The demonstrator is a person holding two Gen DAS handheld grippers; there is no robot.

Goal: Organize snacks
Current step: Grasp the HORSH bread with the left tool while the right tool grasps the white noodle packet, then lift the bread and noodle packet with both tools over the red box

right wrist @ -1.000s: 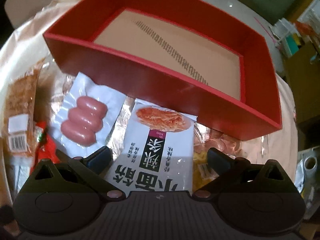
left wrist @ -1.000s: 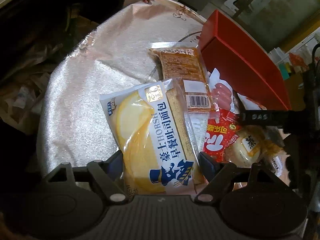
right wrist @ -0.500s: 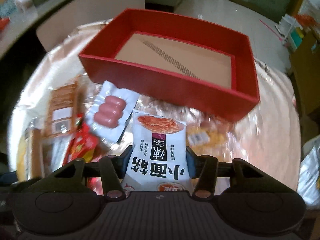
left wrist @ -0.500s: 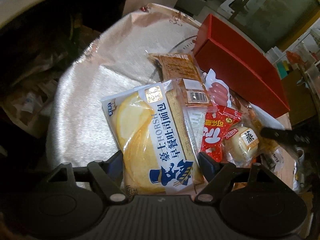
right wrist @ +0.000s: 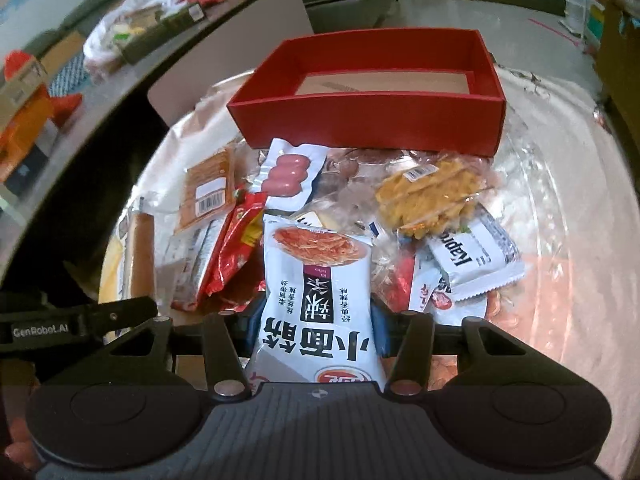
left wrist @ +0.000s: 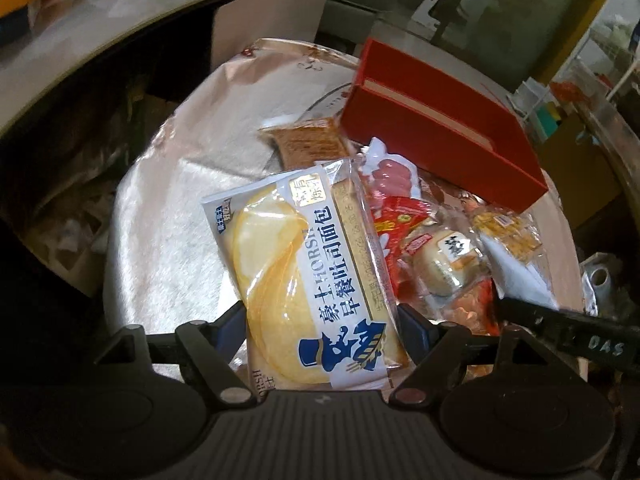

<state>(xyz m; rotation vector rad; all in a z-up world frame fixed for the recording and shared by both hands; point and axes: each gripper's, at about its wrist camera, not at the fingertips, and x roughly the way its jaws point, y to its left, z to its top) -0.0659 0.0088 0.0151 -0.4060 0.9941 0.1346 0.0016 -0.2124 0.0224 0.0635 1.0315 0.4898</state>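
left tongs [left wrist: 322, 326]: pinching the bread packet [left wrist: 308, 276] by its lower end, blue pads pressed on both long edges; packet sticks out forward and upward from the tongs.
right tongs [right wrist: 314, 322]: clamped on the white noodle-snack packet [right wrist: 316, 284], pads squeezing its sides so the bag bulges between them; packet is upright in the grip.
red box [right wrist: 372, 92]: open-topped, brown floor bare, sits at the far side of the desk beyond the snack pile; seen edge-on in the left view [left wrist: 436, 128].
desk [right wrist: 560, 240]: round, covered in shiny foil-like sheet.
sausage pack [right wrist: 290, 174]: clear vacuum pack with pink sausages, lying just in front of the box's near wall, tilted.
brown barcode pack [right wrist: 208, 184]: flat, left of the sausages in the right view.
red sachet [right wrist: 236, 248]: crumpled, between the brown pack and the held noodle packet.
yellow crisp bag [right wrist: 428, 196]: clear bag of yellow fried pieces, right of the sausages, near the box.
white wrapper [right wrist: 476, 256]: dark lettering, lies just below the crisp bag, partly under it.
round bun [left wrist: 448, 264]: in clear wrap, right of the bread packet in the left view, among the pile.
other tongs in view: right one's finger shows at the lower right of the left view [left wrist: 568, 336]; left one's finger at the left edge of the right view [right wrist: 80, 320].
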